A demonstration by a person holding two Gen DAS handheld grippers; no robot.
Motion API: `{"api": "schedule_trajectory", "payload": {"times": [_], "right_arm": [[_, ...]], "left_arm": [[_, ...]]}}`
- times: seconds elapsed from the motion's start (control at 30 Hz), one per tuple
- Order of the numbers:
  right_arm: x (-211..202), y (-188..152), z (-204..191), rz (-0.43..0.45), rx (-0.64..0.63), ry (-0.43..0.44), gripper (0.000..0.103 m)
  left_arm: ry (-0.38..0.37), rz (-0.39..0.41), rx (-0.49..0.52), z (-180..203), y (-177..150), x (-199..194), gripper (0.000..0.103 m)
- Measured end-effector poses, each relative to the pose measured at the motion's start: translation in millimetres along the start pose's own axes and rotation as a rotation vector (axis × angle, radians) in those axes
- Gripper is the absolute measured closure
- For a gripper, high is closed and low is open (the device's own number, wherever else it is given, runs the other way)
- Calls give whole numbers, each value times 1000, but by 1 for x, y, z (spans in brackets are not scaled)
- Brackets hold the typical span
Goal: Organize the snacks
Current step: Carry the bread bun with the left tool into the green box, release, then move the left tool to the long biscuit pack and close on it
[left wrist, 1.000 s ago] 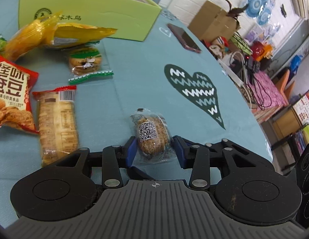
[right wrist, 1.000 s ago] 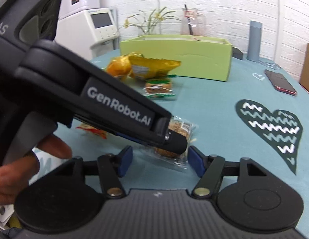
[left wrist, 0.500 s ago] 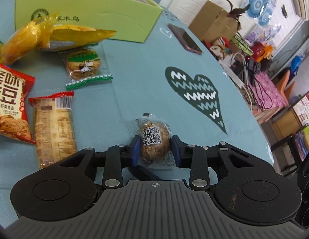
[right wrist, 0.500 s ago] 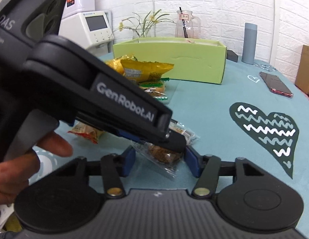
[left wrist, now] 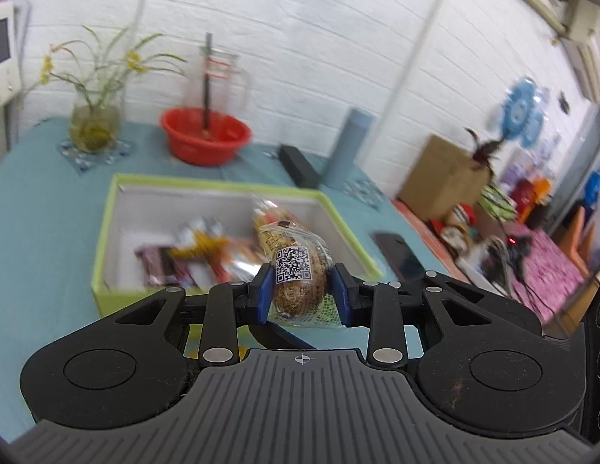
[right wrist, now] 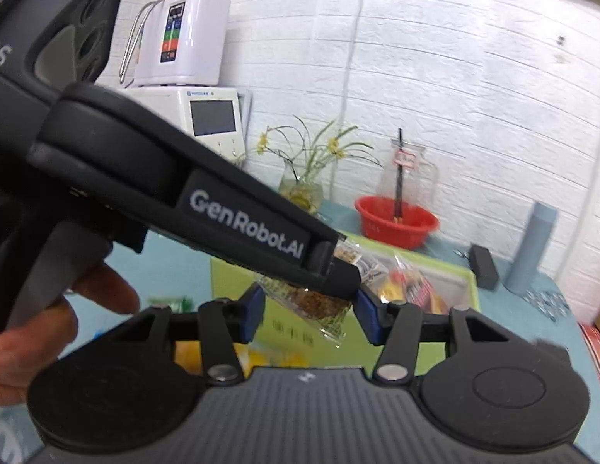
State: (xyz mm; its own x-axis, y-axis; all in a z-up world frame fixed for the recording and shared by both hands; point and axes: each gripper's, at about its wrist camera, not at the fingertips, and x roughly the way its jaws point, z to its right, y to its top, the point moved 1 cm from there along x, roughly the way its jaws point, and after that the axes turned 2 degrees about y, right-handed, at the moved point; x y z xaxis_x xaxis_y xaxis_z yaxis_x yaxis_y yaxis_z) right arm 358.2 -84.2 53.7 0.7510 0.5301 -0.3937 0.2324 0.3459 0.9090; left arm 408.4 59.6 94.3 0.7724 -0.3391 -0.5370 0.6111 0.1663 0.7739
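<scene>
Both tools, left tool (left wrist: 300, 295) and right tool (right wrist: 307, 311), pinch one crinkly clear-wrapped cookie (left wrist: 298, 282).

"GenRobot.AI" is showing in white letters on the black arm of the left hand-held gripper (right wrist: 340, 266), and a QR code label is sitting on the wrapped snack (left wrist: 296, 282) (other print is blurring)
</scene>
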Motion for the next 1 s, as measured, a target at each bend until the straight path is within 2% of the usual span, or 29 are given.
{"api": "schedule_trajectory", "payload": {"times": [0.13, 0.3, 0.37, 0.4, 0.43, 0.47, 0.5, 0.57, 0.6, 0.63, 0.7, 0.77, 0.87, 0.93, 1.0], "right_arm": [[66, 21, 11, -45, -2, 50, 48], [132, 15, 15, -119, 13, 101, 48], [147, 8, 13, -153, 13, 111, 46], [149, 7, 15, -149, 32, 127, 41], [154, 7, 19, -152, 47, 135, 41], [157, 10, 22, -160, 49, 126, 37], [155, 12, 21, -159, 40, 112, 35], [139, 21, 19, -135, 24, 91, 35], [122, 25, 16, -107, 21, 81, 31], [107, 29, 16, -76, 24, 68, 27], [68, 35, 11, -6, 29, 34, 7], [31, 33, 2, 46, 31, 10, 4], [-19, 12, -16, 75, 54, 11, 3], [-46, -10, -29, 75, 79, 10, 1], [-67, -40, -43, 38, 118, 1, 1]], "left_arm": [[64, -17, -34, -42, 28, 42, 93], [111, -68, -82, -87, 31, 90, 93], [124, -86, -90, -97, 26, 101, 85], [128, -71, -89, -100, 24, 101, 76], [130, -42, -90, -101, 24, 99, 63], [131, -16, -96, -101, 25, 95, 55], [134, 2, -103, -101, 26, 91, 50], [120, 24, -109, -95, 31, 74, 50], [109, 40, -106, -91, 32, 62, 50], [103, 62, -99, -85, 33, 48, 49], [93, 109, -84, -73, 30, 18, 44], [72, 141, -77, -62, 20, -12, 37], [33, 153, -57, -46, -5, -48, 37], [9, 129, -50, -35, -31, -65, 37], [3, 88, -50, -28, -63, -77, 37]]}}
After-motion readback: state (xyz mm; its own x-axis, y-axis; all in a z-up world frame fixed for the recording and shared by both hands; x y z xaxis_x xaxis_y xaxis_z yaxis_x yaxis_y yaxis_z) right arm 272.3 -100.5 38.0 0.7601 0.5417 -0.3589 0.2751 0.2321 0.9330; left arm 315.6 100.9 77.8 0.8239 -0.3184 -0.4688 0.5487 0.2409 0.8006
